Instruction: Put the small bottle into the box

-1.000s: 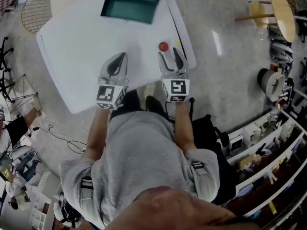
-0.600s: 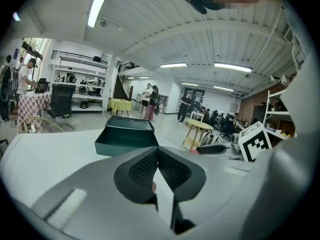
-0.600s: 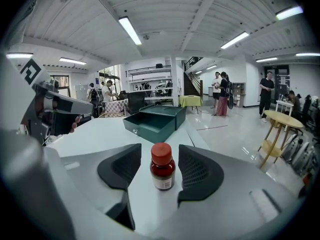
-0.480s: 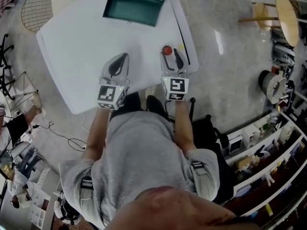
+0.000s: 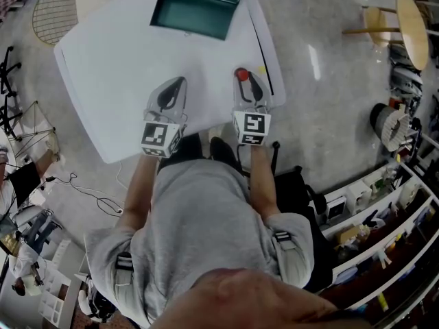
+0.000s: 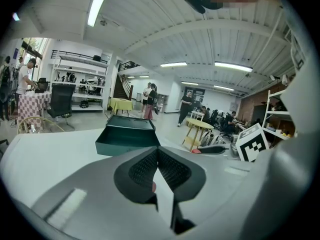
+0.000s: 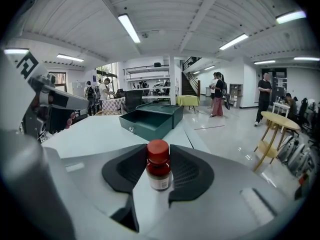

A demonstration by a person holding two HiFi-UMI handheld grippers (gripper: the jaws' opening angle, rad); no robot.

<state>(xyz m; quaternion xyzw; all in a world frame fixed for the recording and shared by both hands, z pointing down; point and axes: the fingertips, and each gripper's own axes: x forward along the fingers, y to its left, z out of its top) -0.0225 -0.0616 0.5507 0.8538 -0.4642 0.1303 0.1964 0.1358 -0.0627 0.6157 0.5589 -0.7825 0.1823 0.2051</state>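
Note:
The small bottle [image 7: 159, 171], brown glass with a red cap and a white label, stands upright on the white table [image 5: 110, 67] near its right edge; from above its red cap [image 5: 241, 74] shows. My right gripper [image 7: 159, 151] has just been closing, and its dark pads now press on the bottle's two sides. In the head view that right gripper [image 5: 245, 82] lies at the table's near right. My left gripper [image 5: 173, 89] rests over the table's near middle, its pads meeting at the tips with nothing between them [image 6: 157, 151]. The dark green box [image 5: 195, 9] stands open at the far edge.
The box [image 7: 150, 120] lies ahead and slightly left of the bottle, with bare tabletop in between. A round wooden table [image 5: 405, 19] and shelves [image 5: 370, 218] stand on the floor to the right. Several people stand far off in the room.
My right gripper has moved forward and down, so the bottle that stood ahead of its tips is now between them, and the jaws have narrowed onto it. The left gripper has kept still.

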